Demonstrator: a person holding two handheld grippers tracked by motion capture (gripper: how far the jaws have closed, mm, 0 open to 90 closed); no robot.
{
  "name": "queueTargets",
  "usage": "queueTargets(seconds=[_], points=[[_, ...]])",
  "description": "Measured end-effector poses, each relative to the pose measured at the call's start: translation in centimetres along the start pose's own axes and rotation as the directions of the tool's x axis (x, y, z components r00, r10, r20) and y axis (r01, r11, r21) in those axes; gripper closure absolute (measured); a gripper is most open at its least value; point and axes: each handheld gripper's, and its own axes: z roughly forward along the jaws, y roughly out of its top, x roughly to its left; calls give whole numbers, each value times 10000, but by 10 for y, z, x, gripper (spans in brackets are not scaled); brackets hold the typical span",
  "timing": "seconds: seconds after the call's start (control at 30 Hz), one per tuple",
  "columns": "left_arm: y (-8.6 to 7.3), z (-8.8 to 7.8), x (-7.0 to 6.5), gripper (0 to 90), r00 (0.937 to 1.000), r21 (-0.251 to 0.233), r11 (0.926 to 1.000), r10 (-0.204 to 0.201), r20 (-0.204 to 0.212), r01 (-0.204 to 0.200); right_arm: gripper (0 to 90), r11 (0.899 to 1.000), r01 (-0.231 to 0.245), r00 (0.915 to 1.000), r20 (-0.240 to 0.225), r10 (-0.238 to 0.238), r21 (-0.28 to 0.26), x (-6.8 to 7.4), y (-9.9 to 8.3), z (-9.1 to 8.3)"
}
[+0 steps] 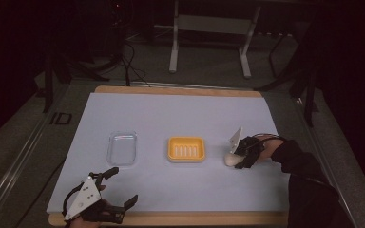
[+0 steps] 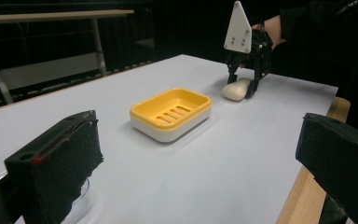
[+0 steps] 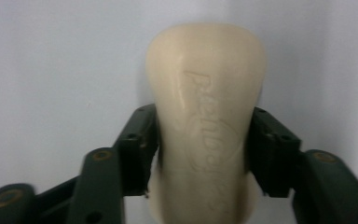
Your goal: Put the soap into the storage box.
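Right tool [image 1: 238, 158] clenched on cream soap bar [image 3: 209, 126], jaws pressed to both its long sides. Bar lying on pale surface [image 1: 180, 118], just right of yellow soap dish [image 1: 186, 149]. Left tool [image 1: 122, 186] released, jaws wide, near front edge beside clear tray [image 1: 122, 148].

Dim room, dark walls. Grey carpet floor [image 1: 204, 66]. White-legged table frame [image 1: 209, 23] at far side, black cables [image 1: 130, 64] trailing on floor. Pale sheet over wood-edged tabletop [image 1: 180, 91].
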Motion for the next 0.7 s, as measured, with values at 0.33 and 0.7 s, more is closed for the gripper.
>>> queueTargets(seconds=[0.33,0.7], points=[[0,0,0,2,10000,-2,10000,55,18,-55,497,9980,-621,9979,-190,623,87,-2,1,-3],[1,0,-2,2,9998,-66,9999,125,124,-124,497,9975,-711,9969,-337,712,61,1,3,-19]])
